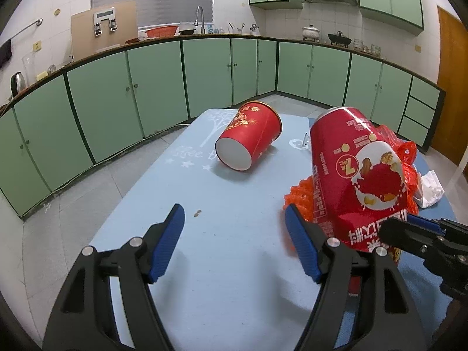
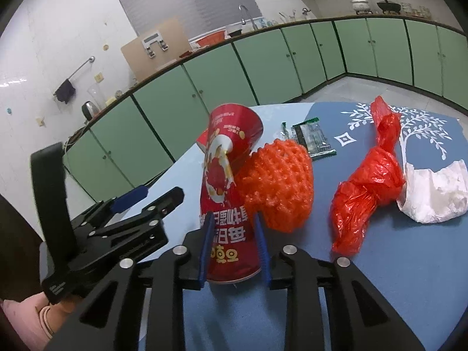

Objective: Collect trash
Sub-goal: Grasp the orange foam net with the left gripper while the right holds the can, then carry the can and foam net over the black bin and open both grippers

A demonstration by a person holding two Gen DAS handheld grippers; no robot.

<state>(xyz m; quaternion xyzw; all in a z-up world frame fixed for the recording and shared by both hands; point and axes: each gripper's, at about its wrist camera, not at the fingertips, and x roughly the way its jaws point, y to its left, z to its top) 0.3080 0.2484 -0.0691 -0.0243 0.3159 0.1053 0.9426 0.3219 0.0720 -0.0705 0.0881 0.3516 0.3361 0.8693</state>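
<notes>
My right gripper (image 2: pixel 232 228) is shut on a dented red drink can (image 2: pixel 226 181), held upside down and tilted above the blue table; the can also shows in the left wrist view (image 1: pixel 359 175). My left gripper (image 1: pixel 234 234) is open and empty, low over the table (image 1: pixel 204 219), just left of the can. A red paper cup (image 1: pixel 248 137) lies on its side further back. An orange foam net (image 2: pixel 278 184) sits right behind the can. A twisted red plastic bag (image 2: pixel 368 187) and a crumpled white tissue (image 2: pixel 433 196) lie to the right.
A green snack wrapper (image 2: pixel 314 140) lies behind the foam net. A few small crumbs (image 1: pixel 198 212) lie ahead of my left gripper. Green kitchen cabinets (image 1: pixel 152 87) run along the far wall beyond the grey floor.
</notes>
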